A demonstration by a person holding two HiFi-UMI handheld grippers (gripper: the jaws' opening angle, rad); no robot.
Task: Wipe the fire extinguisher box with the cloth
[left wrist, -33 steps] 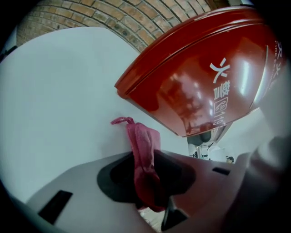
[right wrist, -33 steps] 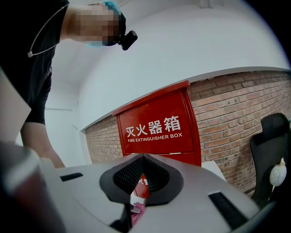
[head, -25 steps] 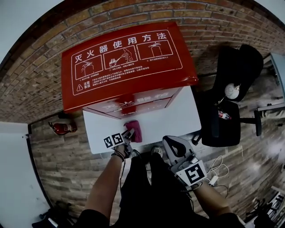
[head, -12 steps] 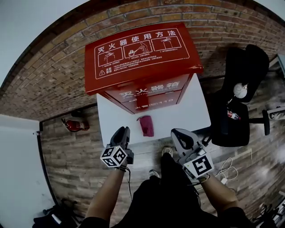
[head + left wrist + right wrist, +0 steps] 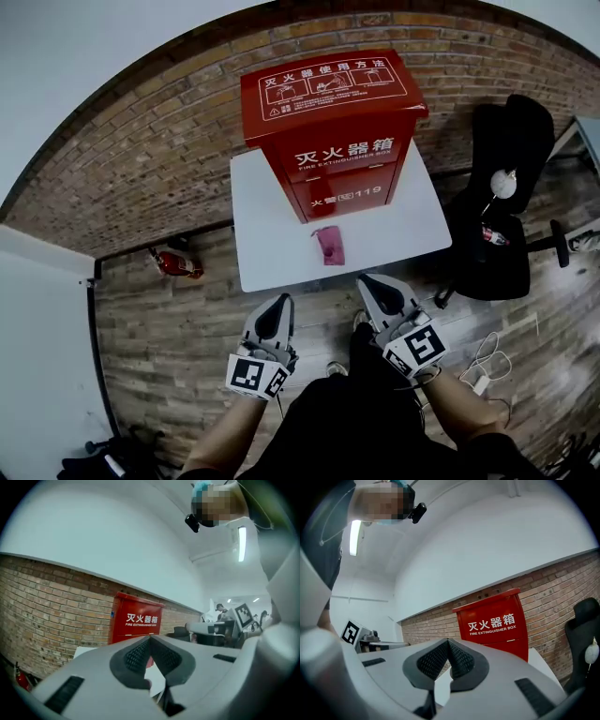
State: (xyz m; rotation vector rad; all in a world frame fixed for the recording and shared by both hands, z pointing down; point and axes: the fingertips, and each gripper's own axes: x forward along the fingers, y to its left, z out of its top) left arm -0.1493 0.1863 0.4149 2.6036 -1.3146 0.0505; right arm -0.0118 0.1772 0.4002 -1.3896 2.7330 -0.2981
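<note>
Head view: my left gripper (image 5: 278, 305) and right gripper (image 5: 372, 286) hang off the near edge of the bench (image 5: 267, 234), well apart from the pink cloth (image 5: 330, 245). The cloth lies mid-bench, just in front of the red fire extinguisher box (image 5: 342, 159) at the far edge.

Left gripper view: my jaws have just been closing and meet with nothing between them.

Right gripper view: my jaws are pressed together too, empty, with the box (image 5: 494, 620) ahead.

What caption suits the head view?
Pink cloth lies on the table before the fire extinguisher box; left gripper and right gripper shut, empty.
</note>
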